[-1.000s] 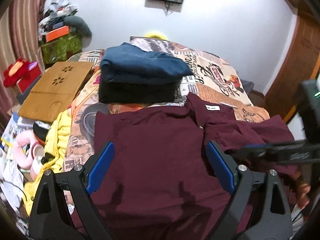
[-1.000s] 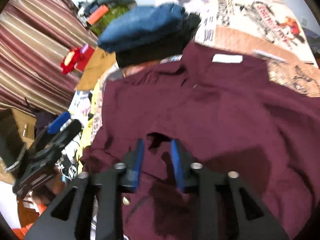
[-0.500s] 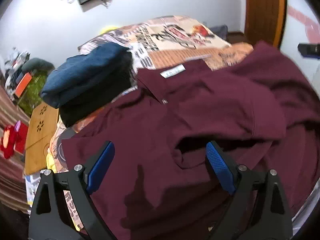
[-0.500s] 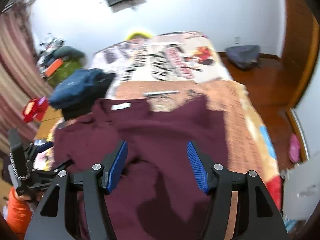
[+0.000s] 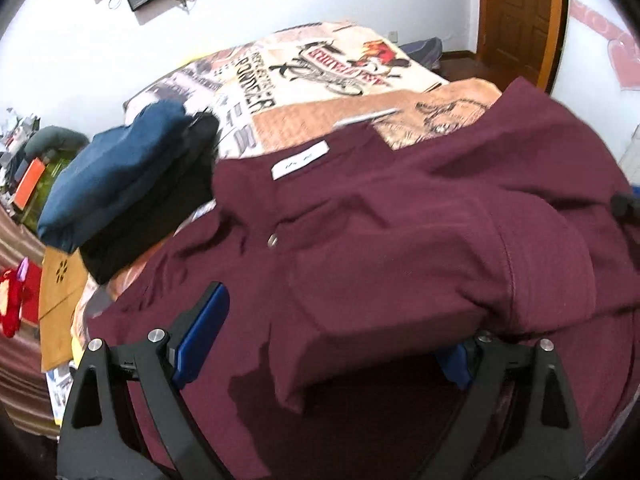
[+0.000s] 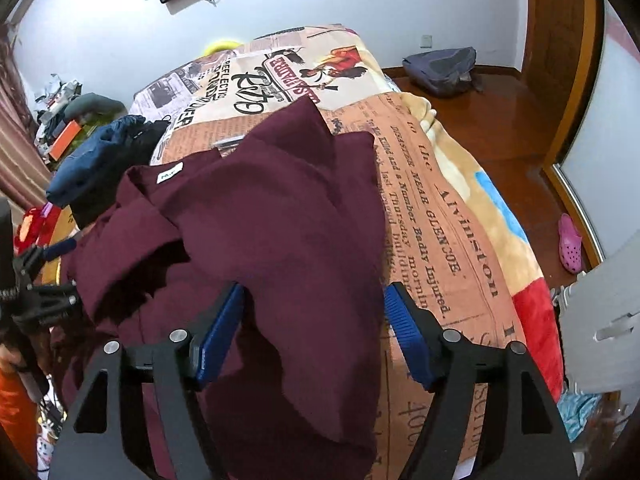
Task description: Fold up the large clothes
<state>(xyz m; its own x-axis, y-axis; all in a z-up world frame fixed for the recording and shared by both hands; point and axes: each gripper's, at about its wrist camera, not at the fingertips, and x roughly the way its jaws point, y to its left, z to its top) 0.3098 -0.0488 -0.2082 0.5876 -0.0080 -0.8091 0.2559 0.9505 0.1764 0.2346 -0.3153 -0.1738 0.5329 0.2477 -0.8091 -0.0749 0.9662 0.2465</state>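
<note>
The dark maroon collared shirt point(image 5: 400, 240) lies spread on the bed's printed newspaper-pattern blanket point(image 6: 432, 216), collar and white neck label point(image 5: 300, 160) toward the far end, one sleeve folded across its front. The left gripper point(image 5: 328, 332) has its blue-padded jaws spread wide over a raised fold of the shirt, gripping nothing. The right gripper point(image 6: 312, 328) is likewise spread, its jaws flanking the shirt's rumpled edge. A stack of folded navy and black clothes point(image 5: 128, 188) sits just beside the collar.
</note>
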